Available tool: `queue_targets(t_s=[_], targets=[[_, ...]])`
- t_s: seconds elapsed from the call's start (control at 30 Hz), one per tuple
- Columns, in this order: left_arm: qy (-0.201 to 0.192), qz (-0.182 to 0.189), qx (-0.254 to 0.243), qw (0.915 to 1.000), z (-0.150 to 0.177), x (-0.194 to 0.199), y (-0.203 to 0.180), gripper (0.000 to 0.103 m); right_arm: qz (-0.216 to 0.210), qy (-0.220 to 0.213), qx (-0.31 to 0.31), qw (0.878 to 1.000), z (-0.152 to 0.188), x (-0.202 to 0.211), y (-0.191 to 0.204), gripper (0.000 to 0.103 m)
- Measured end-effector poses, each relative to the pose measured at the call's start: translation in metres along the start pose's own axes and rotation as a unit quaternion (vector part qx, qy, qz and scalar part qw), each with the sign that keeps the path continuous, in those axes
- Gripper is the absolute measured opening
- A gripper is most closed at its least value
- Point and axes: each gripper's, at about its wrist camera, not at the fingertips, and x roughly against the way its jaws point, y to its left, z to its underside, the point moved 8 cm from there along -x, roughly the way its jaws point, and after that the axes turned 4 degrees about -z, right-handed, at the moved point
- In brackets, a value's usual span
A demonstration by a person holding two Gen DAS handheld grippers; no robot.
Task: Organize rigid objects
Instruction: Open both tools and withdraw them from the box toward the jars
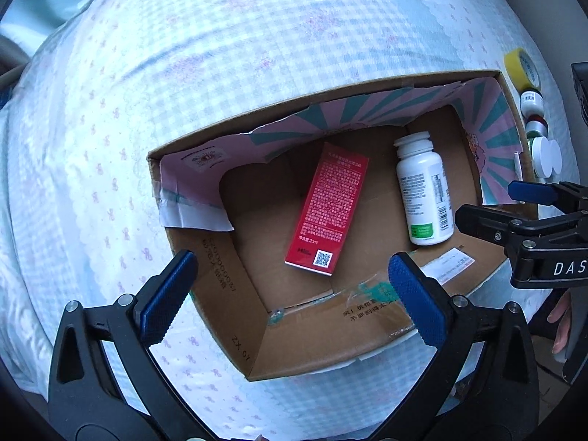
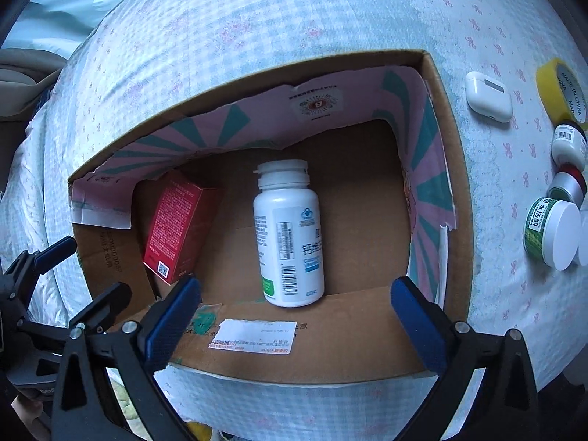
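Observation:
An open cardboard box (image 1: 217, 286) (image 2: 450, 154) sits on a bed with a pale checked sheet. Inside lie a red carton (image 1: 327, 209) (image 2: 176, 224) and a white pill bottle (image 1: 422, 191) (image 2: 290, 235), both on their sides. My left gripper (image 1: 290, 294) is open and empty above the box's near left corner. My right gripper (image 2: 294, 316) is open and empty above the box's near wall, just short of the bottle. It also shows in the left wrist view (image 1: 499, 205) at the right edge.
Right of the box on the sheet lie a white earbud case (image 2: 488, 97), a yellow tape roll (image 2: 562, 90) (image 1: 522, 68), two small paint jars (image 2: 567, 145), (image 2: 566, 185) and a green-labelled jar with a white lid (image 2: 551, 233) (image 1: 547, 156).

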Motion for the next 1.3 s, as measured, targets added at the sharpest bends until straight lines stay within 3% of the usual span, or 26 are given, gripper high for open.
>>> queue_targets(t_s=[0.3, 0.6, 0.67, 0.77, 1.03, 1.2, 1.3], targets=[[-0.031, 0.0, 0.026, 0.9992, 0.012, 0.038, 0.012, 0.103, 0.016, -0.018, -0.001, 1.0, 0.006, 0.022, 0.007, 0.103], [-0.123, 0.016, 0.024, 0.992, 0.018, 0.13, -0.017, 0.103, 0.037, -0.084, 0.016, 0.996, 0.036, 0.117, -0.018, 0.103], [-0.154, 0.004, 0.002, 0.9881, 0.017, 0.149, -0.034, 0.103, 0.049, -0.107, 0.016, 0.993, 0.039, 0.141, -0.031, 0.103], [-0.171, -0.014, -0.025, 0.9849, 0.014, 0.169, -0.063, 0.103, 0.067, -0.125, 0.007, 0.99, 0.042, 0.169, -0.053, 0.103], [-0.196, 0.015, -0.072, 0.9779, 0.009, 0.206, -0.179, 0.103, 0.07, -0.152, -0.01, 0.986, 0.052, 0.232, -0.154, 0.103], [-0.19, 0.02, -0.076, 0.9786, 0.006, 0.194, -0.258, 0.103, 0.046, -0.156, 0.065, 0.985, 0.037, 0.248, -0.211, 0.103], [-0.179, 0.024, -0.072, 0.981, 0.002, 0.173, -0.299, 0.103, 0.046, -0.151, 0.138, 0.978, 0.031, 0.246, -0.236, 0.103]])
